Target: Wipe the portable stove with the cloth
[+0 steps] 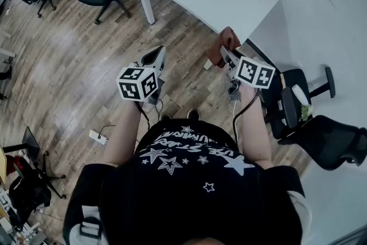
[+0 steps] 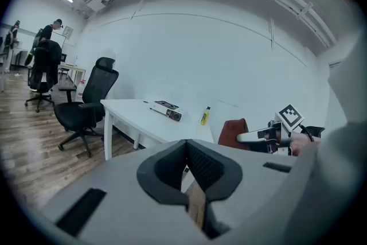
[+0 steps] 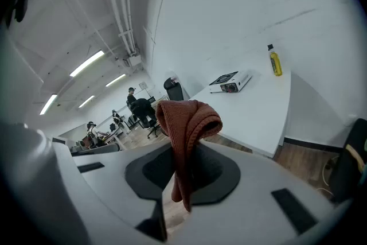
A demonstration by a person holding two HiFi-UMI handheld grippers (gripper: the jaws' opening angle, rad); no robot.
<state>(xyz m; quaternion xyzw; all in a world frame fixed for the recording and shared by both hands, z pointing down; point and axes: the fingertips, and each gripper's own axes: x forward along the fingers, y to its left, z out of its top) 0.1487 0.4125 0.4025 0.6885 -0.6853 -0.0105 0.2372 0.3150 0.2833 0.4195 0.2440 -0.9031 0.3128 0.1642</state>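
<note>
Cloth (image 3: pixel 186 123), clamped by one fold in jaws of right gripper (image 3: pixel 182 178) (left gripper (image 2: pixel 188 181) jaws together, empty), could slip free when dragged across the stove (image 3: pixel 230 84).

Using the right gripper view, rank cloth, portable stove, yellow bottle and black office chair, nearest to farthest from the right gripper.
1. cloth, clamped in the right gripper.
2. portable stove and yellow bottle, both on the table: too close to call.
3. black office chair, beyond the table.
</note>
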